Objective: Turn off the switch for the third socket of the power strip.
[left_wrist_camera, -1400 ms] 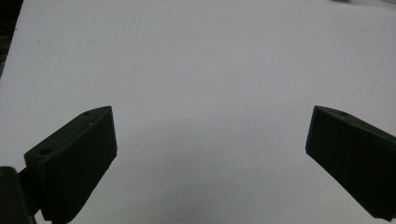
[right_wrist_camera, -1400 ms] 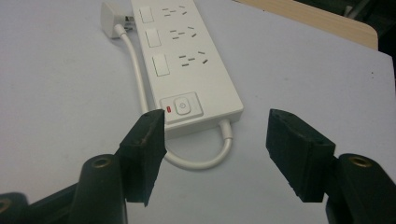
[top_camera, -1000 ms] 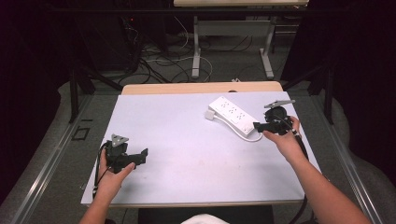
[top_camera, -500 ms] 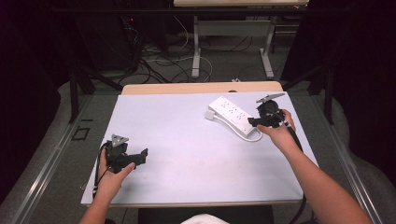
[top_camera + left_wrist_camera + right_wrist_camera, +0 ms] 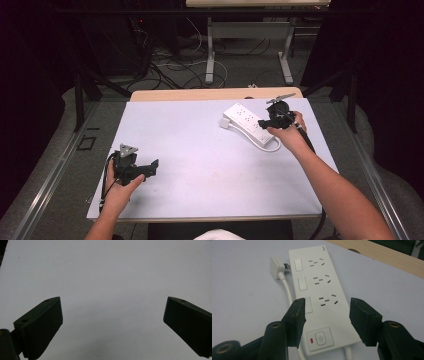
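— Toward two o'clock on the desk [image 5: 200,150], where was the power strip [image 5: 248,124]?

— It lay flat on the white top there, long side running from ten to four o'clock, with its plug [image 5: 276,267] and cord [image 5: 288,293] just beside it. My right claw [image 5: 325,317] hung over its near end, above the switch button [image 5: 320,338].

— Was it pinching the strip?

— No. Its jaws had just been closing a little, yet they stood about half spread, straddling the strip's width, and I saw no pad pressing on it.

— And the other one?

— At eight o'clock, my left claw [image 5: 147,171] sat well apart from the strip, jaws spread wide over bare desk, nothing between them.
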The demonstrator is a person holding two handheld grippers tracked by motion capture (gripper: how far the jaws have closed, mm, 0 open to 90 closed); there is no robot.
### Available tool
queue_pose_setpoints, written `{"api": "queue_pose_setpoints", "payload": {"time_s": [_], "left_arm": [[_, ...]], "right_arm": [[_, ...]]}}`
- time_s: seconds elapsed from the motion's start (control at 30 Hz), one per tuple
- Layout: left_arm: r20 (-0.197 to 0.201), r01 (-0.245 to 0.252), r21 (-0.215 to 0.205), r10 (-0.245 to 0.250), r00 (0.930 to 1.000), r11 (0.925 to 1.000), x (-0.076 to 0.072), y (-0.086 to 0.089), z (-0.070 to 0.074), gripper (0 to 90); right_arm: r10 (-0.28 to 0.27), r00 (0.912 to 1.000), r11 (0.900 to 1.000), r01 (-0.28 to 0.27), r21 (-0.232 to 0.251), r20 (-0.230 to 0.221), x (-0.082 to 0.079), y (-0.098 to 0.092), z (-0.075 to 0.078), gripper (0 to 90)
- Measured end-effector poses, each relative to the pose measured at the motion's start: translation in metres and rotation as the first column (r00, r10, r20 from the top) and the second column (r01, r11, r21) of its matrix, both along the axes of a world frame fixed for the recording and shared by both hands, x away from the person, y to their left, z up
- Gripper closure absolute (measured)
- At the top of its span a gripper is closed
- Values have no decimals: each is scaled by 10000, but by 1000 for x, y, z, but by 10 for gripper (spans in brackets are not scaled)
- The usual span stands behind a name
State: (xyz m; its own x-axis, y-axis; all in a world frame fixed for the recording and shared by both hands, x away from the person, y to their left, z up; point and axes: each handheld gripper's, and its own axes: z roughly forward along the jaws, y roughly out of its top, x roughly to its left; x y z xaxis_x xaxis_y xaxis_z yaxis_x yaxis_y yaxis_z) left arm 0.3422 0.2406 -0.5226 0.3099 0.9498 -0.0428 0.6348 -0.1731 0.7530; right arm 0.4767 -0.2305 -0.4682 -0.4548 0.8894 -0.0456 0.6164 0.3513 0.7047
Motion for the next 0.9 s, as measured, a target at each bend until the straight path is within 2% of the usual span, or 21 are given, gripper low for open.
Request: {"api": "queue_pose_setpoints", "payload": {"time_s": [0.33,0.6,0.83,0.9], "left_arm": [[23,-68,-38,68,10000,10000,0,1,0,23],[13,-79,-18,79,10000,10000,0,1,0,23],[-12,-77,-4,77,10000,10000,1,2,0,23],[-27,-56,31,56,10000,10000,1,2,0,23]], "right_arm": [[-3,9997,10000,4,43,-245,20,15,4,469],[-25,9995,10000,28,80,-312,29,25,5,490],[-11,9997,9993,19,367,-233,36,34,-3,522],[30,9997,9995,-22,302,-259,38,36,-6,530]]}}
